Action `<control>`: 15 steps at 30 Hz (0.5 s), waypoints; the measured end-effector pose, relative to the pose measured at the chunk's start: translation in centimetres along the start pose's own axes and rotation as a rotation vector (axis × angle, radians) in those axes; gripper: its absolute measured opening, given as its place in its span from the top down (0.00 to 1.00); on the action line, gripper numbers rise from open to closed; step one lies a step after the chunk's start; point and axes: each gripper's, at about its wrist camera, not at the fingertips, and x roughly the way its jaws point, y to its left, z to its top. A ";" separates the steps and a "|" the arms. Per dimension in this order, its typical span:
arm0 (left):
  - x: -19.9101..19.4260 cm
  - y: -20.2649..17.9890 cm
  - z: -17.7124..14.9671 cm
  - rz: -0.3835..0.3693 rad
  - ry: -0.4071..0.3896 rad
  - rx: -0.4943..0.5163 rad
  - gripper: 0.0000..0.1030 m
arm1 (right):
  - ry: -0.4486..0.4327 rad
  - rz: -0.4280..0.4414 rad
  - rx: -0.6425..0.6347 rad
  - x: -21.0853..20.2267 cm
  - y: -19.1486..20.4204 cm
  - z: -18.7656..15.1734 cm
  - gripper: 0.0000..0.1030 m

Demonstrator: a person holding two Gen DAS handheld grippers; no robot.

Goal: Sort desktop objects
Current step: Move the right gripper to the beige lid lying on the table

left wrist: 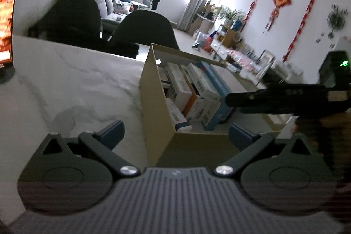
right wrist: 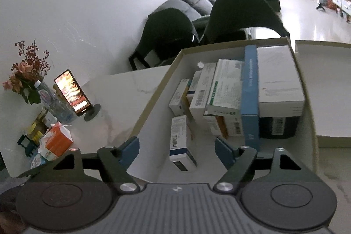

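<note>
Spanning foreground: white marble table [left wrist: 76, 80]; living room beyond.

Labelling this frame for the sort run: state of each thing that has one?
Left gripper: open, empty.
Right gripper: open, empty.
Tan cardboard box: open-topped, holding packed cartons.
Small white carton with barcode: lying in the box.
Black phone on round stand: screen lit.

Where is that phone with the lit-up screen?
In the right wrist view, the phone leans on a small round stand at the table's left, against the wall, beside a water bottle and flowers, well left of the cardboard box.
</note>
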 end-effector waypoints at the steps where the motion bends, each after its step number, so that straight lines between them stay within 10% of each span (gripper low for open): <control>1: 0.1 -0.4 0.1 0.015 -0.001 0.016 0.00 | -0.007 -0.003 0.002 -0.3 -0.2 -0.1 0.21; 15: -0.1 -5.3 0.8 0.125 -0.014 0.157 0.00 | -0.099 -0.028 0.029 -4.1 -1.8 -1.1 0.09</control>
